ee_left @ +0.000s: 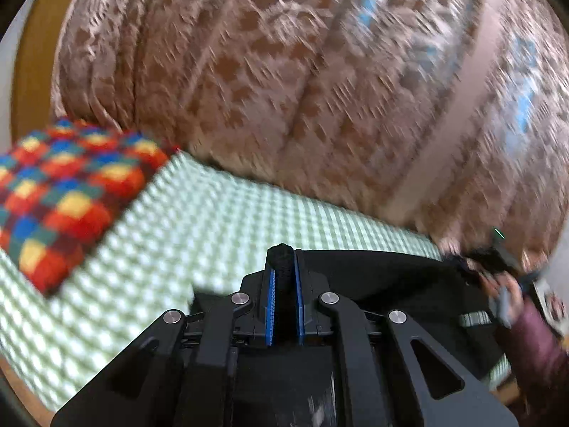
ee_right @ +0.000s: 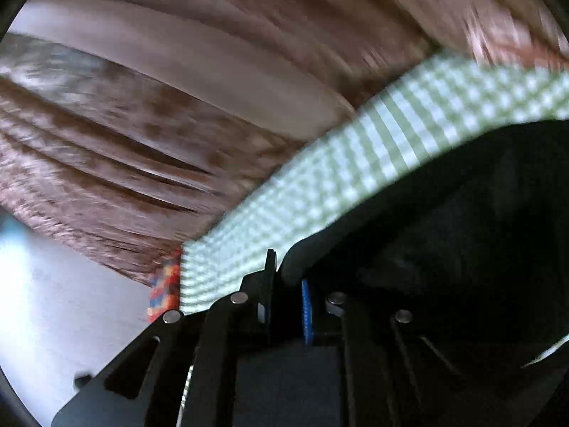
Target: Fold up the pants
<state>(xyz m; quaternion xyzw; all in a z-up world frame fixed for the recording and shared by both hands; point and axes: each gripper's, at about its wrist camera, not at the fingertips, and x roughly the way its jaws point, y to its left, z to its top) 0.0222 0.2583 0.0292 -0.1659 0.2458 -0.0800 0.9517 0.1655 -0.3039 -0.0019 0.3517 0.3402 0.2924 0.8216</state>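
The left tool (ee_left: 283,277) is pinching a bunched edge of the black pants (ee_left: 391,277); the right tool (ee_right: 286,291) has its pads pressed on another black edge. Both ends look gripped — the fold itself seems barely begun, with laying over and smoothing left. The pants, dark and limp, lie on the green-checked tabletop (ee_left: 199,213) beside a multicoloured cloth (ee_left: 67,192).
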